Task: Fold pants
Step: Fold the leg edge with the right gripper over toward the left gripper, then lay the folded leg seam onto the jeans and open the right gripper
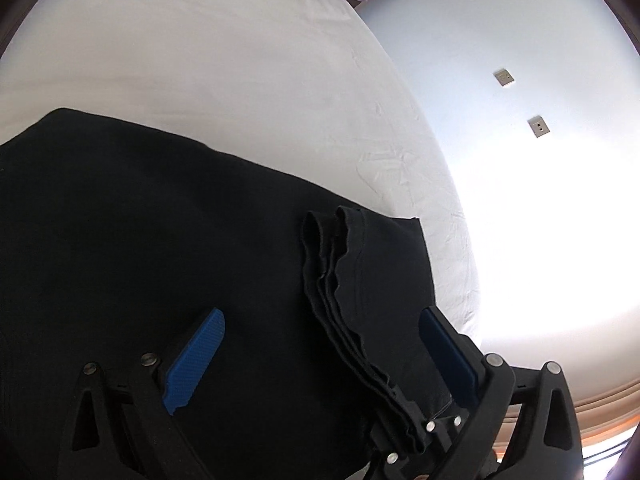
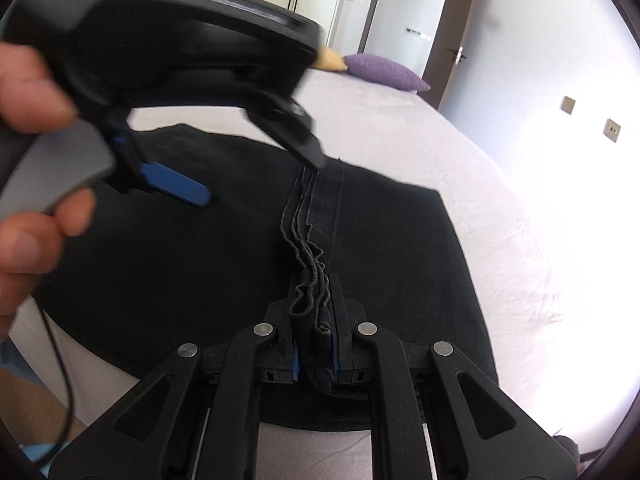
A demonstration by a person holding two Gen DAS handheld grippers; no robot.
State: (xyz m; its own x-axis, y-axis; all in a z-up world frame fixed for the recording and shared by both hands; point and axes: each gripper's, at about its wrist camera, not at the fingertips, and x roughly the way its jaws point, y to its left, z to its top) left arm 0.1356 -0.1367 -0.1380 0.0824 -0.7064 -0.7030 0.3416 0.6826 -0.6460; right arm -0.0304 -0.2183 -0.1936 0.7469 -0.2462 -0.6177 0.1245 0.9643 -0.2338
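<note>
The black pants (image 1: 160, 220) lie folded on the white bed, with the stacked leg hems (image 1: 340, 264) lying across the top. My left gripper (image 1: 320, 344) is open just above the pants, its blue pads on either side of the hems; it also shows in the right wrist view (image 2: 260, 176), hovering over the pants. My right gripper (image 2: 314, 300) is shut on the bunched hem edges (image 2: 310, 312) of the pants (image 2: 180, 248) at their near end.
The white bed sheet (image 1: 240, 60) stretches away to a purple pillow (image 2: 384, 72) at the far end. The bed's right edge runs along a white wall with two sockets (image 1: 538, 126). A door (image 2: 448, 52) stands beyond the bed.
</note>
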